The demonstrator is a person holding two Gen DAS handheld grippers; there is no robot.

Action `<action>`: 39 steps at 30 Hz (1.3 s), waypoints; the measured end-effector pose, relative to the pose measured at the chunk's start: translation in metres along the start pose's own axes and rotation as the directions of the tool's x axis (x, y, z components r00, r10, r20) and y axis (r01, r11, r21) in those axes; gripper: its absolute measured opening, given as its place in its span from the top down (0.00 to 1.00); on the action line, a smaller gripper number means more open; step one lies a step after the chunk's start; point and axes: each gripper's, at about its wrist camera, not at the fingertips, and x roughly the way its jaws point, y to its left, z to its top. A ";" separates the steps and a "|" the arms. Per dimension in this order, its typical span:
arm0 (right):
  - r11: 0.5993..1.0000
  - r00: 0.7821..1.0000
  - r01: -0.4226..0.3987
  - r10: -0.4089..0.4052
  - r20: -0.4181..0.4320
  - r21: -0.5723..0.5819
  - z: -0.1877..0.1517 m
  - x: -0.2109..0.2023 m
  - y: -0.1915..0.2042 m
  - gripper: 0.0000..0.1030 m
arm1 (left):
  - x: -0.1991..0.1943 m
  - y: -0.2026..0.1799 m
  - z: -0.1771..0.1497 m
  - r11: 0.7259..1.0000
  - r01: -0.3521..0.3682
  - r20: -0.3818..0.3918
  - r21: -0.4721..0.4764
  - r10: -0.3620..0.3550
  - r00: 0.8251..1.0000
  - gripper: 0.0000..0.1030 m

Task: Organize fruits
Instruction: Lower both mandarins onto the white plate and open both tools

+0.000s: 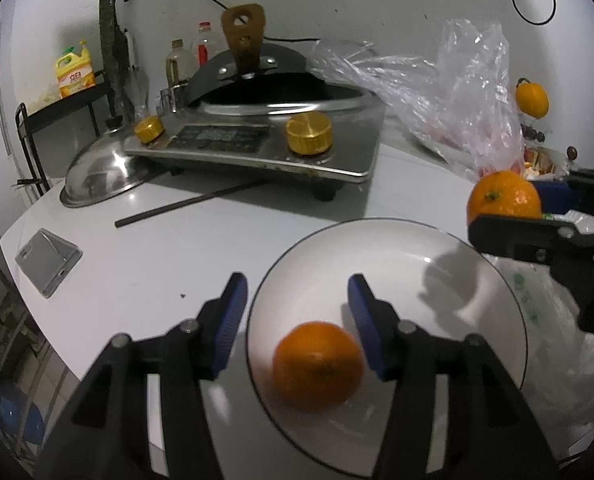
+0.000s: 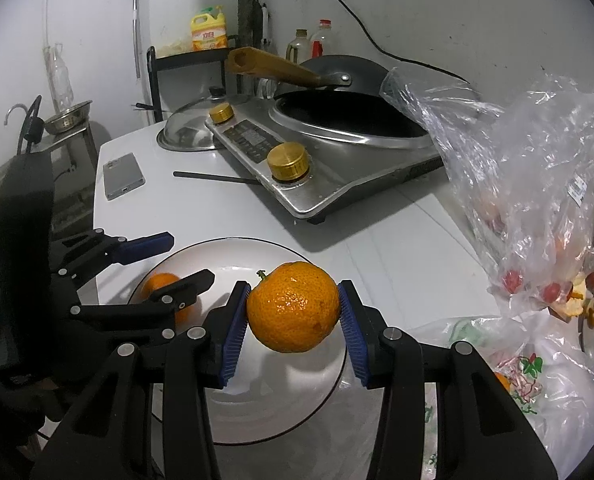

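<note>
Right wrist view: stove (image 2: 337, 176), plastic bags (image 2: 537, 184) flank plate (image 2: 281, 396).

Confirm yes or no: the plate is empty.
No, an orange lies on the plate between the open left gripper's fingers.

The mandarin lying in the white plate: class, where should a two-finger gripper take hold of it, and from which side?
Grip the mandarin across its widest middle, pads on opposite sides, coming down from above. It is round and sits low in the white plate, whose raised rim would probably block a level approach. The left gripper already straddles it, open.
</note>
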 end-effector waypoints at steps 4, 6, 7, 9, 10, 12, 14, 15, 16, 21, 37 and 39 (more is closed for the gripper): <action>1.000 1.000 -0.005 0.005 -0.003 -0.006 0.003 0.004 0.005 0.54 | -0.009 0.009 -0.001 1.000 0.012 0.011 -0.024 -0.012 1.000 0.47; 1.000 1.000 -0.012 0.012 -0.008 -0.006 0.005 0.008 0.008 0.54 | -0.012 0.013 -0.002 0.999 0.016 0.014 -0.034 -0.016 1.000 0.47; 1.000 1.000 -0.016 0.016 -0.012 -0.006 0.005 0.011 0.010 0.54 | -0.013 0.014 -0.003 0.999 0.018 0.014 -0.037 -0.018 1.000 0.47; 1.000 1.000 -0.024 0.024 -0.018 0.000 0.007 0.016 0.012 0.54 | -0.014 0.018 -0.005 0.999 0.021 0.011 -0.045 -0.020 1.000 0.47; 1.000 0.999 -0.028 0.028 -0.022 0.004 0.008 0.018 0.013 0.54 | -0.015 0.020 -0.006 0.998 0.029 0.011 -0.052 -0.029 1.000 0.45; 0.999 0.999 -0.039 0.039 -0.029 0.012 0.010 0.024 0.015 0.54 | -0.015 0.023 -0.008 0.998 0.029 0.011 -0.062 -0.028 1.000 0.38; 0.999 0.998 -0.047 0.047 -0.037 0.017 0.012 0.030 0.017 0.54 | -0.015 0.025 -0.009 0.996 0.039 0.011 -0.075 -0.039 0.999 0.37; 0.998 0.998 -0.051 0.052 -0.041 0.021 0.013 0.034 0.018 0.54 | -0.016 0.027 -0.009 0.995 0.043 0.010 -0.085 -0.042 0.999 0.37; 0.998 0.997 -0.057 0.058 -0.044 0.025 0.015 0.038 0.019 0.54 | -0.016 0.029 -0.009 0.995 0.044 0.013 -0.090 -0.043 0.999 0.37; 0.996 0.995 -0.085 0.087 -0.057 0.035 0.020 0.052 0.027 0.54 | -0.020 0.039 -0.008 0.992 0.047 0.022 -0.115 -0.045 0.999 0.37; 0.982 0.979 -0.157 0.168 -0.111 0.108 0.022 0.086 0.031 0.54 | -0.023 0.056 -0.018 0.988 0.041 0.017 -0.146 -0.039 0.999 0.37; 0.979 0.976 -0.164 0.179 -0.123 0.117 0.022 0.088 0.031 0.54 | -0.024 0.056 -0.018 0.989 0.044 0.018 -0.143 -0.042 0.999 0.37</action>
